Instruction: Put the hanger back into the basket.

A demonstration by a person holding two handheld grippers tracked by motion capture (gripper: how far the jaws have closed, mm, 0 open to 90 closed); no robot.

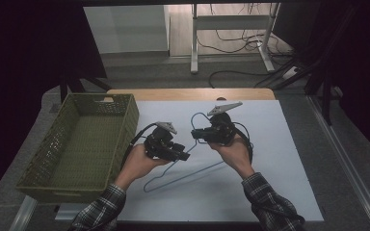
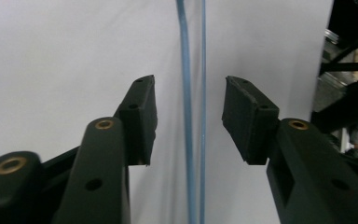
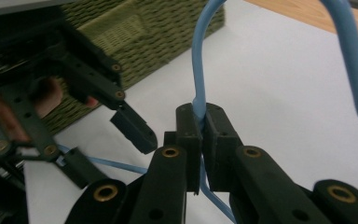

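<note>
My right gripper (image 3: pixel 200 130) is clamped on the neck of the thin blue wire coat hanger (image 1: pixel 183 173), just below its hook. My left gripper (image 2: pixel 189 116) has its jaws apart, the hanger's wire running between the pads w/o touching. I'd keep the right grip firm and pull the left clear before carrying, so nothing snags. Hanger sits mid-table on the white sheet (image 1: pixel 279 192), hook end lifted, right of the olive woven plastic basket (image 1: pixel 53 187).

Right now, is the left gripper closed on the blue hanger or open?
Open. The left gripper has its pads standing clear on either side of the blue hanger wire, with gaps visible on both sides.
</note>
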